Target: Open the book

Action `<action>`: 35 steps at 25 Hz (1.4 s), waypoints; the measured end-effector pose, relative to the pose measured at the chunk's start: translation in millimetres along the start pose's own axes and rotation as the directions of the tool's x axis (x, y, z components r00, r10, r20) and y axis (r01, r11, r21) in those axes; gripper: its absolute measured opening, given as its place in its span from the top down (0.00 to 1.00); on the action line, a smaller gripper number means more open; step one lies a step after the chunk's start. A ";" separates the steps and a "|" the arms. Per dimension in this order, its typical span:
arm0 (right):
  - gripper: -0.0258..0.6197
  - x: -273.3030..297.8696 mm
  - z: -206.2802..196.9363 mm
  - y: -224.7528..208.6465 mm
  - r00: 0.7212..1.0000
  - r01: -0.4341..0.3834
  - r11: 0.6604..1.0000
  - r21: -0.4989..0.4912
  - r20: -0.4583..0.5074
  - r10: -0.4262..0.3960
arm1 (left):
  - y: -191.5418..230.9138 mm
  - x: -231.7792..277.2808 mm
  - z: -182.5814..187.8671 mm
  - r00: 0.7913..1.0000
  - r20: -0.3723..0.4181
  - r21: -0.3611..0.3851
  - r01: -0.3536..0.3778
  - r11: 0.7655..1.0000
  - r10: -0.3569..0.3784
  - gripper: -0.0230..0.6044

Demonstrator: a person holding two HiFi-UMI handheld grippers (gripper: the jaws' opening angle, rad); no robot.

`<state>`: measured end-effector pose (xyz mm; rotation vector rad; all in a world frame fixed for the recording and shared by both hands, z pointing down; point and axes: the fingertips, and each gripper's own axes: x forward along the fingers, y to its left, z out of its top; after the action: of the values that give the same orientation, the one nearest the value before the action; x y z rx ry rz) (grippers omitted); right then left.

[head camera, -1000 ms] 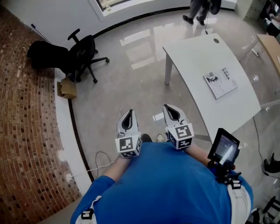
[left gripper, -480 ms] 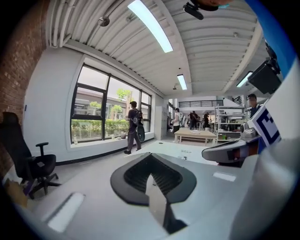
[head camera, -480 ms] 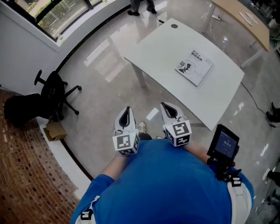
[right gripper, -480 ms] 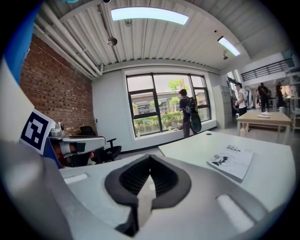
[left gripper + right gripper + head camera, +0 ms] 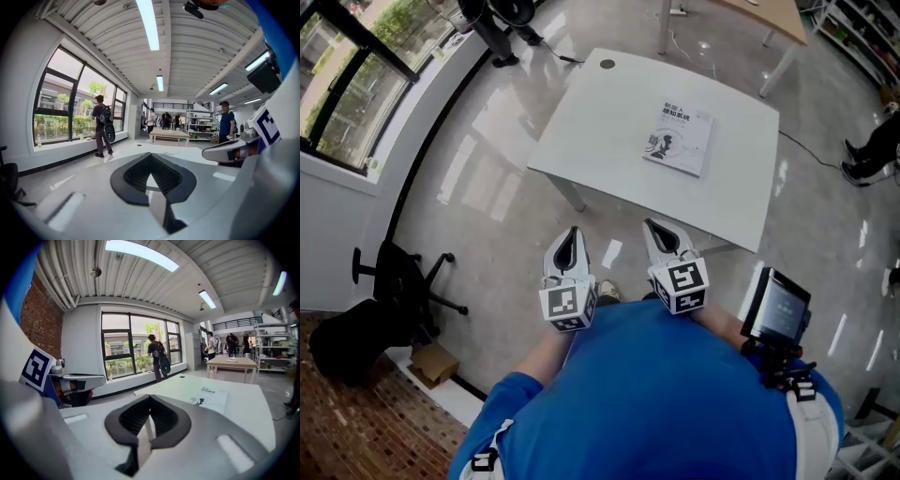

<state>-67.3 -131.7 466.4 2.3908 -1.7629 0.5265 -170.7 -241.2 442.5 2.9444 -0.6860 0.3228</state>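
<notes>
Approach comes first: the book (image 5: 678, 139) lies closed and flat on the white worktop (image 5: 581, 131), well ahead of both tools and slightly to the right of the right hand-held gripper (image 5: 654, 228). That one and the left hand-held gripper (image 5: 572, 234) both have their jaws pressed together, with nothing in them. Reach over the near edge, spread one pair, and catch only the free edge of the cover (image 5: 686, 155) while the other steadies the pages. The cover looks thin, pale and papery with dark print. The worktop is smooth, with rounded corners.
</notes>
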 end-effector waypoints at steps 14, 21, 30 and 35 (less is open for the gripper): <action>0.96 -30.4 -4.9 -55.2 0.932 0.358 0.928 0.104 0.016 -0.362 | -53.2 72.0 -4.6 0.928 -0.030 0.055 0.373 0.926 -0.372 0.95; 0.96 -34.4 -6.9 -139.8 0.910 0.411 0.901 0.141 -0.001 -0.415 | -116.8 136.3 -4.5 0.900 -0.077 0.091 0.434 0.896 -0.428 0.95; 0.96 -31.3 -15.3 -213.4 0.918 0.393 0.906 0.155 -0.013 -0.396 | -180.1 193.8 -9.5 0.888 -0.136 0.177 0.457 0.872 -0.439 0.95; 0.96 -33.1 -27.0 -248.9 0.926 0.376 0.909 0.177 -0.027 -0.378 | -214.2 218.2 -18.3 0.886 -0.181 0.239 0.461 0.855 -0.427 0.95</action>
<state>153.7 -16.1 505.9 2.7639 -1.2458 0.6434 112.7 -139.9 499.4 3.1824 0.0797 0.5837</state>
